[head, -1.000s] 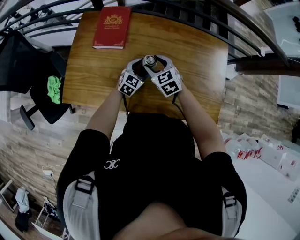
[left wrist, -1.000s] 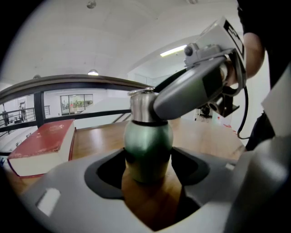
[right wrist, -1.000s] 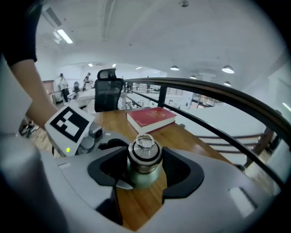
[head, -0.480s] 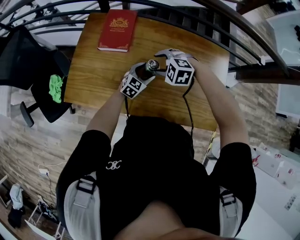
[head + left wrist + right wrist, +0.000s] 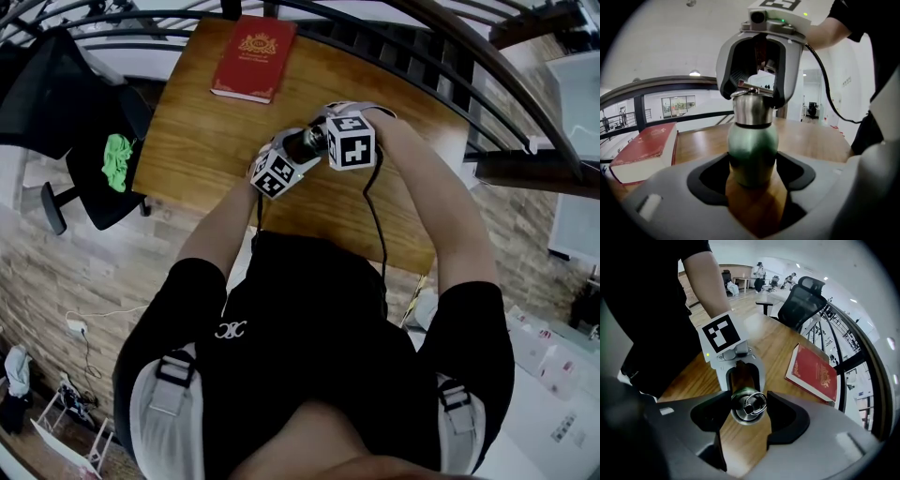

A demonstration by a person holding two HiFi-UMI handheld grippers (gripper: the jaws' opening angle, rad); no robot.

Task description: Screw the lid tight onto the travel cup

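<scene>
The travel cup has a green body and a steel top, and it stands upright on the wooden table. My left gripper is shut on the green body, one pad on each side. The steel lid with its wire ring sits on the cup's neck. My right gripper comes down from above and is shut on that lid; in the left gripper view the right gripper caps the cup's top. In the head view the cup is mostly hidden between the left gripper and the right gripper.
A red book lies on the table's far left part, also seen as the book beyond the cup. A black chair with a green cloth stands left of the table. A dark railing curves behind it.
My right gripper has swung up from beside the cup to over its top, its marker cube turning, and has closed round the lid. The left gripper keeps its hold on the body.
</scene>
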